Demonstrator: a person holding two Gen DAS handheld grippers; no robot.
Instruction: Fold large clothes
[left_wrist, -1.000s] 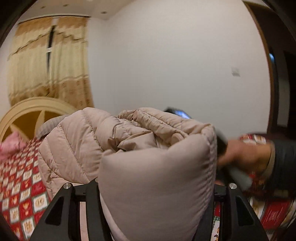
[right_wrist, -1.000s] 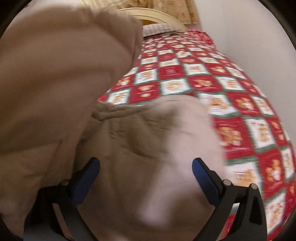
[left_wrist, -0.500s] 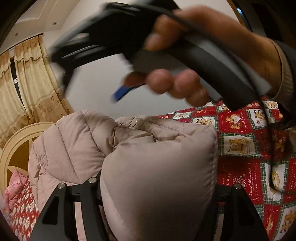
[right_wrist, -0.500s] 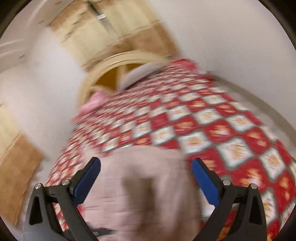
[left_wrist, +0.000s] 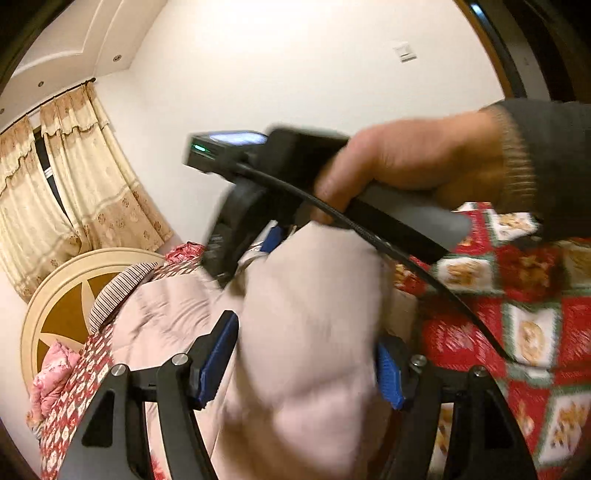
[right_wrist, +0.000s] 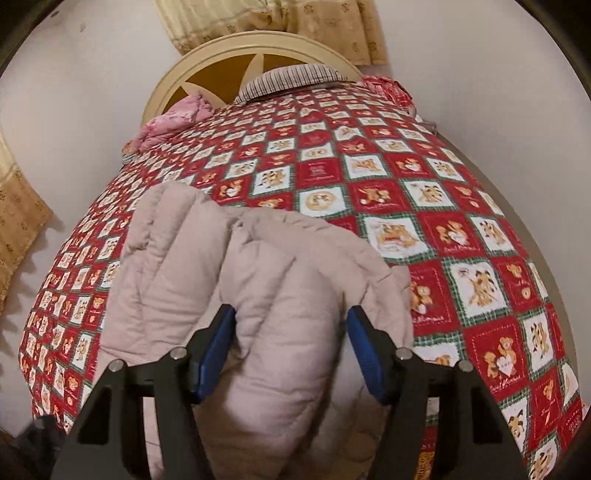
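Note:
A beige quilted puffer jacket lies bunched on the bed near its foot. In the right wrist view my right gripper is shut on a thick fold of the jacket, its blue pads pressing both sides. In the left wrist view my left gripper is shut on another puffy fold of the jacket, with blue pads on each side. The right gripper's body and the hand holding it hang just above and behind that fold.
The bed has a red, white and green bear-patterned quilt. A striped pillow and a pink crumpled cloth lie by the cream round headboard. Beige curtains hang behind. White walls flank the bed.
My right gripper came down from above and closed on a fold of the jacket. My left gripper's hold has narrowed on its fold and tilted down toward the bed.

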